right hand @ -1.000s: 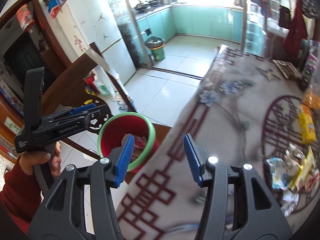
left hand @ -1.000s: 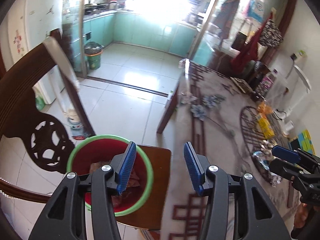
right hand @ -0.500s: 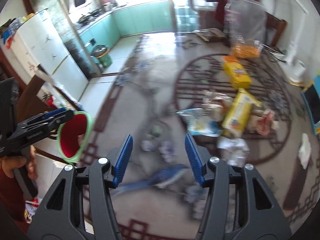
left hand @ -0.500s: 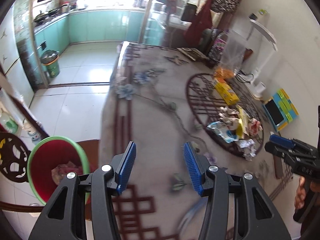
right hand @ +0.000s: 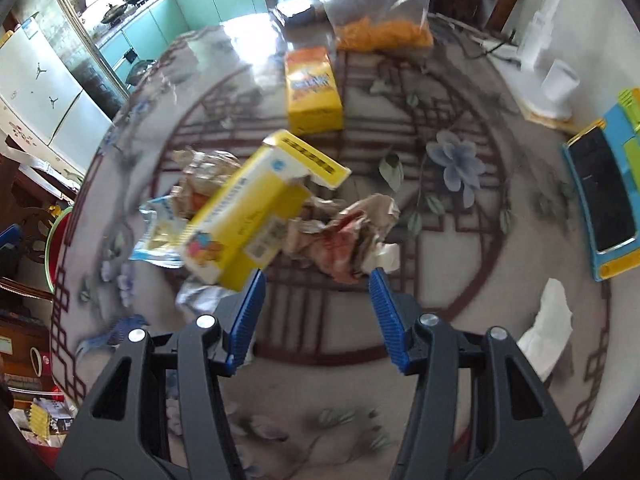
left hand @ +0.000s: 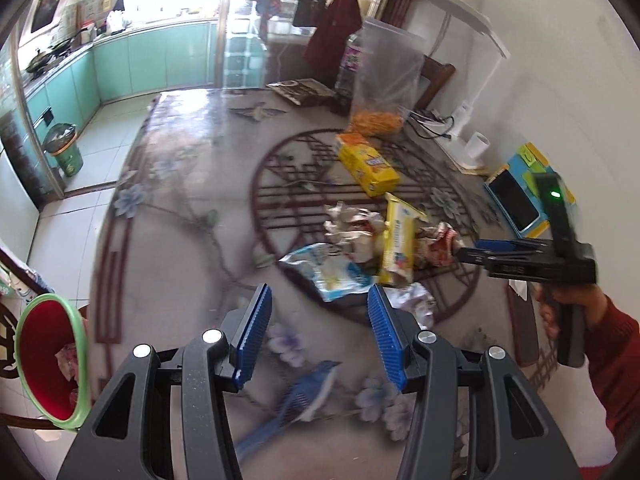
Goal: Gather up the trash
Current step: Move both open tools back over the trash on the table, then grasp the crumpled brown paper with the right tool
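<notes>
Yellow carton (right hand: 244, 228), red bin (left hand: 48, 356) with green rim, blue-flowered grey tablecloth (left hand: 176, 248).

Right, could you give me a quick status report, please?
Left gripper and right gripper open, empty. Trash pile on table, torn yellow box nearest the right gripper. Red bin beside table; nothing blocking.
</notes>
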A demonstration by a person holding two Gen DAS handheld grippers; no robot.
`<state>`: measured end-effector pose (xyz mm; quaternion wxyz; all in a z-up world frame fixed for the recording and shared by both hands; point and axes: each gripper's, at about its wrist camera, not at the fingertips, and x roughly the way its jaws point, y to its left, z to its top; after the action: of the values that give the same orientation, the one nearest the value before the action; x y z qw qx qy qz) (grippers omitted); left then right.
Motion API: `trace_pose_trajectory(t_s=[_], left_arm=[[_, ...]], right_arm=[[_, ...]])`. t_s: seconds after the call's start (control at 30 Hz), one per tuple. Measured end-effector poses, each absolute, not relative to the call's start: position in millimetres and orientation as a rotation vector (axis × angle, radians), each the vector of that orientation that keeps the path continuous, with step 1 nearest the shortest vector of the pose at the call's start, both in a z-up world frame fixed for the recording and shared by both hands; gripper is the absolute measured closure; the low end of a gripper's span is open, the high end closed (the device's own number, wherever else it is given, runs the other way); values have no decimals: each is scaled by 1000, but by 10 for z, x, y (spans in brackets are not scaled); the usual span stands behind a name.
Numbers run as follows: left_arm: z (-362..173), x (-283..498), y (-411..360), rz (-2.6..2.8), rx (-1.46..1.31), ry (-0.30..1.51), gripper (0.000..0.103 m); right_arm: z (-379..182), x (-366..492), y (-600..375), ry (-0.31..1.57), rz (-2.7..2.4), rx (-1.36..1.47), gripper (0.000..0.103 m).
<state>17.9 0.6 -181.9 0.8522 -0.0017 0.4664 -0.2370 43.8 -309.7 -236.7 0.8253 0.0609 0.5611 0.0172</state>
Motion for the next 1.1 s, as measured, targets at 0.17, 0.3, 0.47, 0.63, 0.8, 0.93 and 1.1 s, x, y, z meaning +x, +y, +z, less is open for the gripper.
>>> trace_pose_trajectory(t_s=[0.17, 0.3, 0.47, 0.63, 0.8, 0.93, 1.1], left_arm=[[-1917, 96, -480, -517, 5, 1022, 50], [-1963, 69, -813, -552, 54, 1045, 39], [-2030, 202, -1110, -588, 89, 1073, 38], [-2188, 430, -1411, -609, 135, 1102, 37], [-2455, 747, -1637, -585, 142, 1187, 37], [-2616, 904, -1718, -573, 109, 1237, 37], [-2704, 987, -1798, -546, 118, 1233, 32]], right_arm=[[-2609, 642, -3229, 1217, 90, 147, 47], [-2679, 788, -3309, 1212, 126, 165, 48], [-2762, 856, -3311, 1237, 163, 164, 89], [-2698, 753, -3476, 1207, 166, 236, 91], [-2594, 615, -3628, 1195, 99, 159, 87], [-2587, 487, -3704, 1196, 71, 96, 76], [-2555, 384, -3876, 1180, 67, 187, 51]])
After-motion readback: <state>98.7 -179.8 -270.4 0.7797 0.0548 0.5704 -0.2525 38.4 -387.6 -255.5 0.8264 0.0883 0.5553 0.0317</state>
